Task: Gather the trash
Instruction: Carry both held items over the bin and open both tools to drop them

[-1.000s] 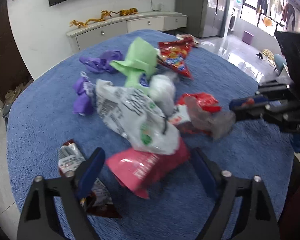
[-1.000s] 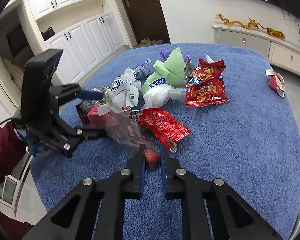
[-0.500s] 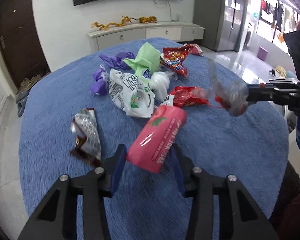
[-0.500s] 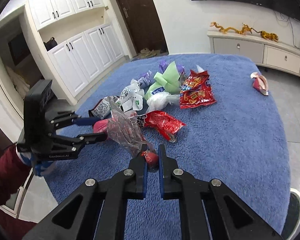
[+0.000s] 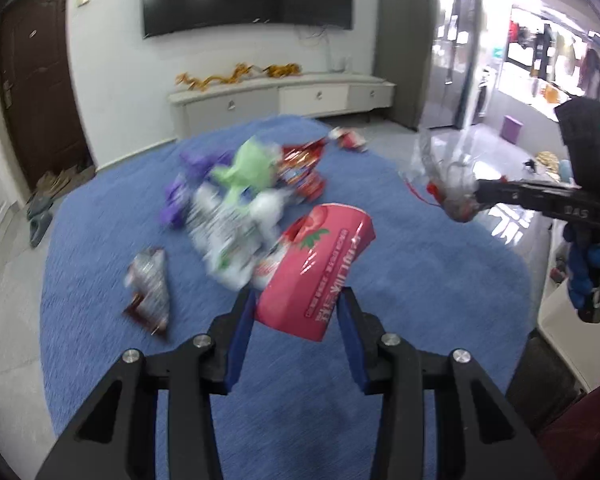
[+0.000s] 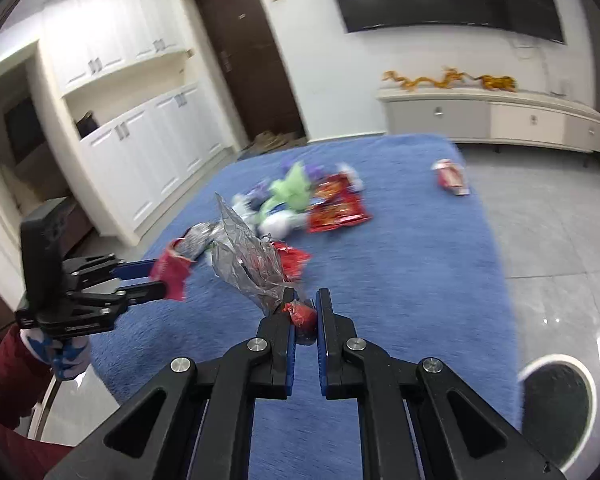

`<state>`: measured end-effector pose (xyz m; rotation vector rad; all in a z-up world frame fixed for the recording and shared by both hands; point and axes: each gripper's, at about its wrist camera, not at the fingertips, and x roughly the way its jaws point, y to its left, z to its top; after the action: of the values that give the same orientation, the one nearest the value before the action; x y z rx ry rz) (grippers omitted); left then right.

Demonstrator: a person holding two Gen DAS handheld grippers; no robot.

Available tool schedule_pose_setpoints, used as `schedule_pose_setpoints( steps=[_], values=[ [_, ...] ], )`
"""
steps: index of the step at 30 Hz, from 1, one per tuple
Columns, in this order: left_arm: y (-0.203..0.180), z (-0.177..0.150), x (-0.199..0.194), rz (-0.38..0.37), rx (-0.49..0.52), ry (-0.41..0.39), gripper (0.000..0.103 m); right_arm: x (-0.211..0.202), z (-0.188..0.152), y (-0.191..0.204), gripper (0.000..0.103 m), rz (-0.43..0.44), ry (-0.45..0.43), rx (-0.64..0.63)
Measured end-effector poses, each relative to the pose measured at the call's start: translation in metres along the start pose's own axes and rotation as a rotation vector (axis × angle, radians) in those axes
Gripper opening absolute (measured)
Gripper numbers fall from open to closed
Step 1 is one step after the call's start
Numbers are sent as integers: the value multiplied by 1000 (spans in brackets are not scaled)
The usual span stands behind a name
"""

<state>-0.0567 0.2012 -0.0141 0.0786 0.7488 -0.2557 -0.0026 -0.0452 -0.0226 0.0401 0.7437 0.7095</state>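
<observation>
Left gripper [image 5: 296, 312] clamps the pink snack bag [image 5: 314, 268] above the blue rug [image 5: 420, 280]; right gripper [image 6: 303, 312], at 3 o'clock, pinches a clear wrapper [image 6: 248, 264]. Carry both steadily; thin film slips easily.

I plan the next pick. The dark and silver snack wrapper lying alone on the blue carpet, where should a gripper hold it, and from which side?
Grip the dark and silver wrapper across its narrow middle, coming from above. It lies flat on the blue carpet, apart from the trash pile, so both long edges look free for the fingers. The picture is blurred, so this is a judgement.
</observation>
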Motion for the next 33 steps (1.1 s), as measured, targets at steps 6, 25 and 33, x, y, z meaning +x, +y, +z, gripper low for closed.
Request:
schedule_pose_setpoints(
  steps=[6,25,33],
  values=[
    [-68,50,22,-164,107,-53,40,-46,-9,-60,9,-140,-69,99],
    [-316,135,212,-497,319,222,43,-105,-120,-292,11,-553,-10,564],
    [-337,141,249,-555,252,282,70,-85,-141,-328,44,-587,30,650]
  ],
)
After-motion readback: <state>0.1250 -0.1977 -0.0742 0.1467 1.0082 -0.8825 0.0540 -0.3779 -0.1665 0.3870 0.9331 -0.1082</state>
